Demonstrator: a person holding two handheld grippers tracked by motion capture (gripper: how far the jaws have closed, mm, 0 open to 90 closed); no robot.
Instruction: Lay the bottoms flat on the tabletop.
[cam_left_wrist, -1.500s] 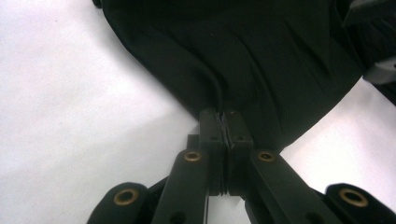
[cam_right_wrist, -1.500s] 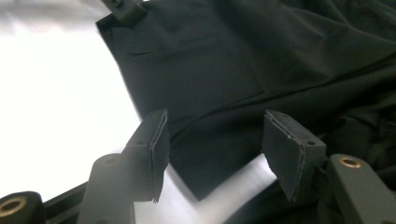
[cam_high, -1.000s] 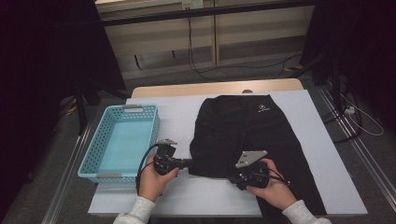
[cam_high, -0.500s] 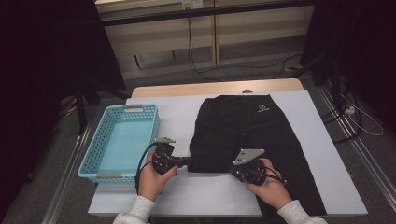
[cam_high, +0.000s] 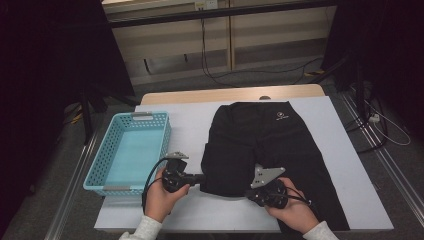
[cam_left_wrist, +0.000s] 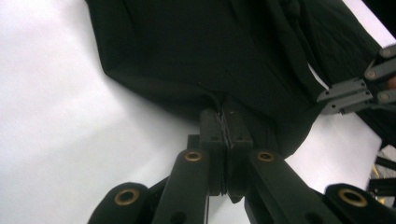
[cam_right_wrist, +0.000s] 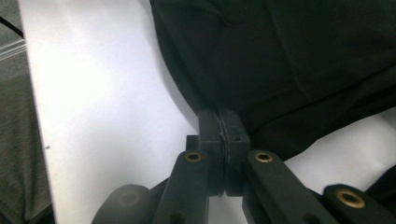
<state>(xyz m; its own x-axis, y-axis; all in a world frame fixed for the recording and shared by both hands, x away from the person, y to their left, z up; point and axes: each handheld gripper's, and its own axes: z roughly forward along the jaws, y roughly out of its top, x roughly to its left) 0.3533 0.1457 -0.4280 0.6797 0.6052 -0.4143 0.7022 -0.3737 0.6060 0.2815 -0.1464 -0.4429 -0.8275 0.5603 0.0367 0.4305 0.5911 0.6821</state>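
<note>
both grippers pinch the near hem of the black garment (cam_high: 265, 145), lying mid-desk toward the right edge: left gripper (cam_left_wrist: 226, 122) and right gripper (cam_right_wrist: 219, 123) clamped on cloth. lift evenly, keeping the hem taut.

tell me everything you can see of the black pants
The black pants look like soft, matte fabric with a small white logo near the waist. They lie spread on the white table cover, one leg folded up. The left gripper and right gripper are each shut on the near folded edge.
</note>
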